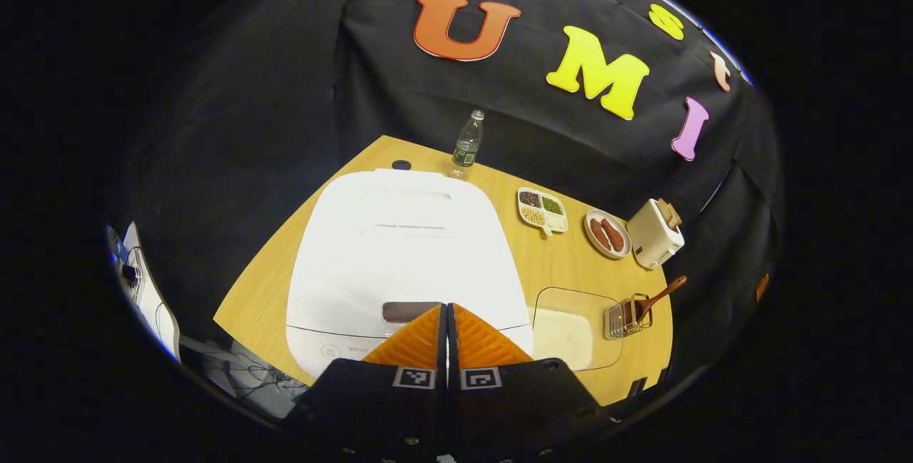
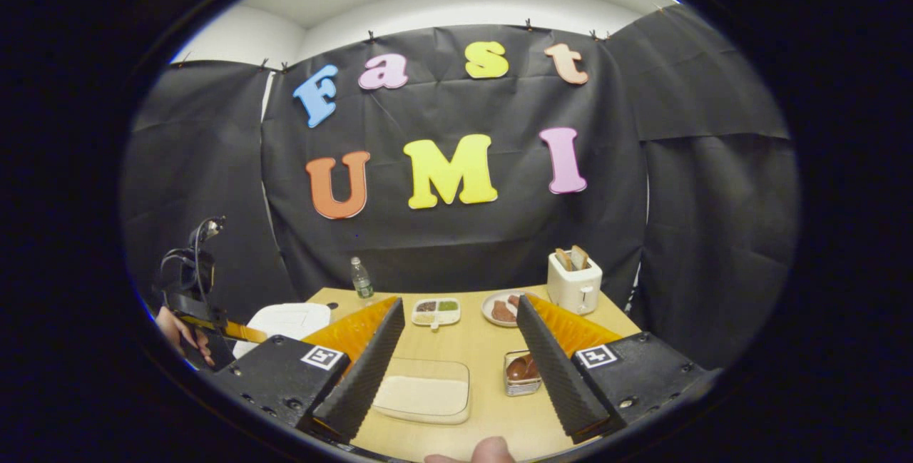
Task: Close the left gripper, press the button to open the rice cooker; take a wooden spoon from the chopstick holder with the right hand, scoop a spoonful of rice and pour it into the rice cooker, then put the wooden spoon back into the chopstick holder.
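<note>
we hold the left claw (image 1: 447, 313) with its two fingers pressed together, nothing between them, tips hovering right over the front edge of the large white rounded-square plastic rice cooker (image 1: 399, 249). the dark oblong panel (image 1: 410, 311) on the lid's front lies just ahead of the tips and a touch to their left; we judge the release button sits in that front zone, so the coming move is a short push straight down and forward. the lid is still down. whether the tips already touch the cooker we cannot tell.

our right claw (image 2: 460, 345) is spread wide and holds nothing. the brown wooden spoon (image 2: 524, 367) stands in the small wire chopstick holder (image 2: 521, 377) just inside its right finger, low and ahead, so this hand is clearly the nearer one for it. the shallow clear tray of white rice (image 2: 424, 397) lies between the fingers, on the pale wooden counter (image 2: 485, 349).

the left gripper view gives the spoon's long axis: the handle (image 1: 663, 295) leans up and away to the right of the holder. the right gripper view shows the bowl end in the basket, and the left claw off to its left, over the cooker.
</note>
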{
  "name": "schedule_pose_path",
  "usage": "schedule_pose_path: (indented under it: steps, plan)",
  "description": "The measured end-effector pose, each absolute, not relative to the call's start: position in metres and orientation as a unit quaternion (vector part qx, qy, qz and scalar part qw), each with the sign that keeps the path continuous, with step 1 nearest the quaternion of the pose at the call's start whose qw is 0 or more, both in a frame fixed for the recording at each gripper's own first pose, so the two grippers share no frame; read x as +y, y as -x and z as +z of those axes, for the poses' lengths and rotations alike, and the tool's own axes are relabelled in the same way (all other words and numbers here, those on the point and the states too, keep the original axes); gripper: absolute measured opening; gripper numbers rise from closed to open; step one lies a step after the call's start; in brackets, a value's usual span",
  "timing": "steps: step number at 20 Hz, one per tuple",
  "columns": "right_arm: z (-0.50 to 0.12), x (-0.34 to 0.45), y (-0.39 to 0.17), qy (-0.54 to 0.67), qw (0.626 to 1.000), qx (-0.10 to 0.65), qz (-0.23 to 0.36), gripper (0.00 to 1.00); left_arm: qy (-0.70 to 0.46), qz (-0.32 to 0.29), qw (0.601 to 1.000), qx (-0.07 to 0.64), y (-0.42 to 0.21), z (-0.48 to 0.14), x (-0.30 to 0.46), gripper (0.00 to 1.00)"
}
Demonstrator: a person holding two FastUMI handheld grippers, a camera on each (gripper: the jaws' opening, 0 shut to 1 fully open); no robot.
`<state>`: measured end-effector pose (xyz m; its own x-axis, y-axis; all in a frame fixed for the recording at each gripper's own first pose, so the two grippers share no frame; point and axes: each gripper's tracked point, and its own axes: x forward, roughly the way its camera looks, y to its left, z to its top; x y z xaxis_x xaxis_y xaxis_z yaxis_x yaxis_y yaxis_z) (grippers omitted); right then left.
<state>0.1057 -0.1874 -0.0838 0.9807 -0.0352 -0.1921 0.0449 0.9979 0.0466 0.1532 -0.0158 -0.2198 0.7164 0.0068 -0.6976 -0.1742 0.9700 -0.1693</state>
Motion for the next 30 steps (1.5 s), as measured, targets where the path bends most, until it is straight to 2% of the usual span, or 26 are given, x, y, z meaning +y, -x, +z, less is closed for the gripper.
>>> schedule_pose_path:
  steps: [9, 15, 20, 24, 28, 30]
  plan:
    - [-0.083, -0.190, -0.110, -0.020, 0.995, 0.098, -0.025, 1.00, 0.103, 0.049, 0.911, 0.395, -0.164, -0.241, -0.003, 0.00]
    - [-0.083, -0.189, -0.111, -0.023, 0.995, 0.094, -0.032, 1.00, 0.132, 0.049, 0.906, 0.399, -0.158, -0.252, -0.003, 0.00]
    - [-0.088, -0.181, -0.107, -0.038, 0.994, 0.099, -0.033, 1.00, 0.111, 0.063, 0.913, 0.386, -0.163, -0.247, -0.003, 0.00]
    - [-0.069, -0.187, -0.104, -0.032, 0.996, 0.075, -0.040, 1.00, 0.149, 0.066, 0.936, 0.311, -0.177, -0.202, -0.001, 0.00]
    - [-0.067, -0.187, -0.100, -0.031, 0.996, 0.075, -0.041, 1.00, 0.127, 0.063, 0.964, 0.223, -0.189, -0.142, 0.009, 0.01]
    - [-0.055, -0.195, -0.097, -0.015, 0.997, 0.062, -0.048, 1.00, 0.105, 0.068, 0.975, 0.183, -0.200, -0.113, 0.013, 0.13]
